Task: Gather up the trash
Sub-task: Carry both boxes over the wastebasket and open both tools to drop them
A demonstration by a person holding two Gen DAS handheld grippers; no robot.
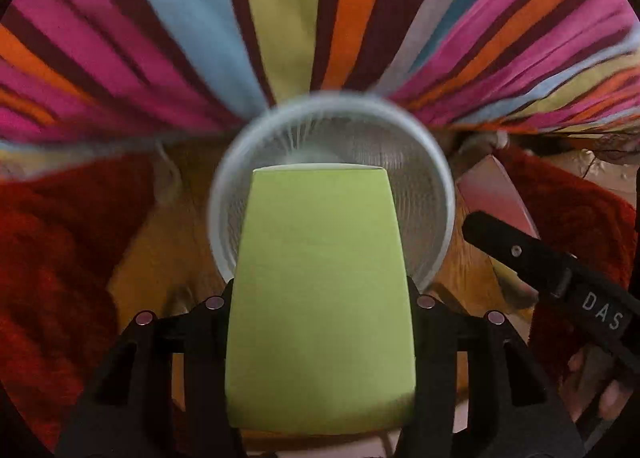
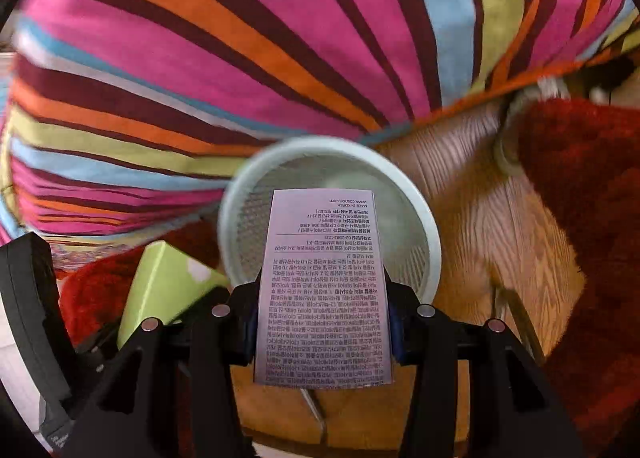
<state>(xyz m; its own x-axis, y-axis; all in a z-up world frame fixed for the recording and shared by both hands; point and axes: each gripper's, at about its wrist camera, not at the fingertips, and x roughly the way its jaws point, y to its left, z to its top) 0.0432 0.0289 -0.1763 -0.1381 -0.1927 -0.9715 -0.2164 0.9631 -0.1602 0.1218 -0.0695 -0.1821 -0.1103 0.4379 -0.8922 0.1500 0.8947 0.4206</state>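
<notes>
A: Left wrist view first. What does the left gripper (image 1: 320,298) have?

B: It is clenched on a lime-green box (image 1: 320,298), one finger pressed to each side. The box's far end sits over the mouth of a pale mesh wastebasket (image 1: 442,194) standing on the wooden floor (image 1: 160,258).

A: And around it?

B: A striped cloth (image 1: 280,18) hangs behind the basket, and a red shaggy rug (image 1: 52,278) lies on both sides. At the right edge the right gripper (image 1: 532,262) comes in (lettered "DAS"), with a pinkish box (image 1: 496,194) at its tip.

A: Now the right wrist view.

B: The right gripper (image 2: 324,318) grasps a pale box printed with small text (image 2: 324,286), blue pads tight on its sides. Its far end also overlaps the wastebasket (image 2: 428,230) opening; I cannot tell whether it is inside the rim.

A: The green box?

B: At lower left, the lime-green box (image 2: 168,290) is tilted, just beside the basket, with the left gripper's black body (image 2: 32,306) at the edge. Striped cloth (image 2: 200,58) above, floor (image 2: 500,218) and rug (image 2: 592,198) to the right.
</notes>
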